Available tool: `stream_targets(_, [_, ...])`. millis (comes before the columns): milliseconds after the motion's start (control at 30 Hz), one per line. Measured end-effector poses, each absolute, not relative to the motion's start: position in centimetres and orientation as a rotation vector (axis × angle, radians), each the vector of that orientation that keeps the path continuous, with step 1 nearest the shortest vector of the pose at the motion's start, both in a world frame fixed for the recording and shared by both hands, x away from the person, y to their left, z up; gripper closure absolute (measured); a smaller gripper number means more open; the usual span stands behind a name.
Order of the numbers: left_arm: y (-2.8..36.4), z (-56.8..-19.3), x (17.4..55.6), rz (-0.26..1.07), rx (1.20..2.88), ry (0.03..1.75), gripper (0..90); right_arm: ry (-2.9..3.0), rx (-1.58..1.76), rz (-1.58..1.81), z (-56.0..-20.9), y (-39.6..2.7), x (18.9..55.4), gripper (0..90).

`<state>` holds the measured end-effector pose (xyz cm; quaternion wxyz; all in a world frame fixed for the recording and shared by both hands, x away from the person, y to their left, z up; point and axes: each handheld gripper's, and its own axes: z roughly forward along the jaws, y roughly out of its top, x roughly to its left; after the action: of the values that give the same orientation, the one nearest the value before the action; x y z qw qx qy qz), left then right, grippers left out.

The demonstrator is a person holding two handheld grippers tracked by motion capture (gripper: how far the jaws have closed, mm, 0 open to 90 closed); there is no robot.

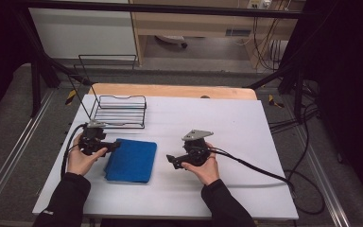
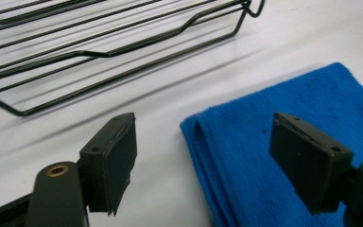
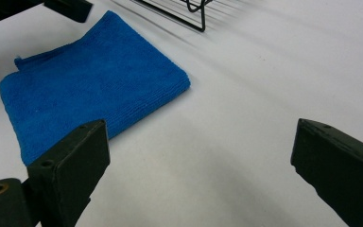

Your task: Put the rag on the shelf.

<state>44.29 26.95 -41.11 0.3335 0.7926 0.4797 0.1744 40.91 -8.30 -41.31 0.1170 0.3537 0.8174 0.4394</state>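
Two grippers, left gripper [image 1: 115,145] and right gripper [image 1: 169,160], fingers spread wide, empty, folded blue cloth [image 1: 131,160] between.

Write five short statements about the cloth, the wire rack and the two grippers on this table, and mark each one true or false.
1. The blue cloth lies folded on the white table. True.
2. The left gripper is shut on the cloth. False: its jaws stand apart, with a folded edge of the cloth between them.
3. The wire rack sits beyond the cloth, nearer the table's far edge. True.
4. The rack holds a stack of plates. False: nothing lies in it.
5. The right gripper is open over bare table, to the right of the cloth. True.
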Motion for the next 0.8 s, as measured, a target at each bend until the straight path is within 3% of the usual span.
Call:
stream_targets(400, [26.9, -43.3, 46.1, 0.4, 2.092, 1.29, 54.8, 2.402, 1.039, 1.267, -41.7, -8.1, 40.4, 5.1])
stream_targets(800, [26.8, -44.2, 46.7, 0.344, 2.079, 1.288, 66.6, 2.437, 1.034, 1.254, -42.2, -7.9, 40.3, 5.4])
